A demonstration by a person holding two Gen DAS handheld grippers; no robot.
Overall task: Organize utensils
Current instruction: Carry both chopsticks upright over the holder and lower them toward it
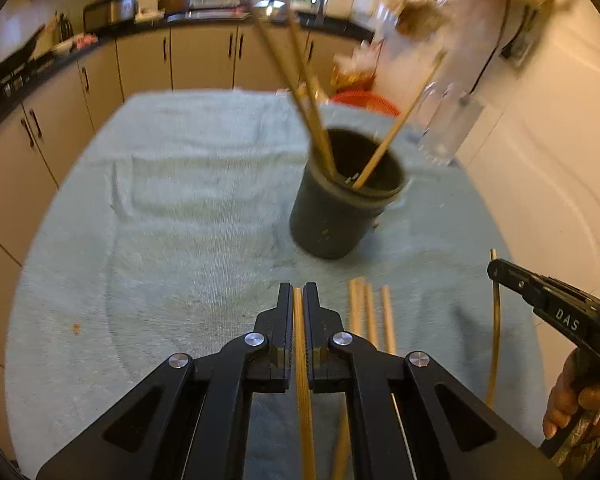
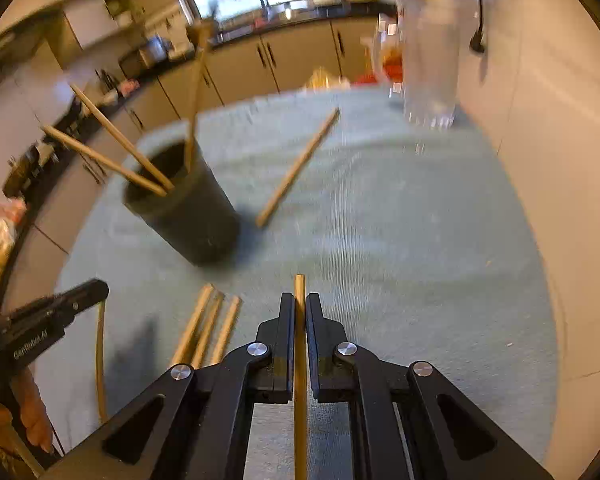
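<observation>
Three sticks already stand in the dark cup (image 1: 346,196). Each gripper, left gripper (image 1: 298,300) and right gripper (image 2: 300,308), squeezes one stick. Four more sticks (image 2: 208,330) still lie on the bench near its front edge

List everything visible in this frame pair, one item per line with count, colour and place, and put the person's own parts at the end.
Holder cup: one, dark grey, upright on the cloth.
Chopsticks in cup: three, tan wood, leaning out over the rim.
Loose chopsticks: three, tan, lying side by side on the cloth between the two grippers.
Single chopstick: one, tan, lying on the cloth right of the cup; seen only in the right wrist view.
Cloth: one, pale green, covering the table.
Clear container: one, transparent, far right by the wall; blurred.
Kitchen cabinets: beige, along the back.
Left gripper: black, shut on one chopstick.
Right gripper: black, shut on one chopstick.
</observation>
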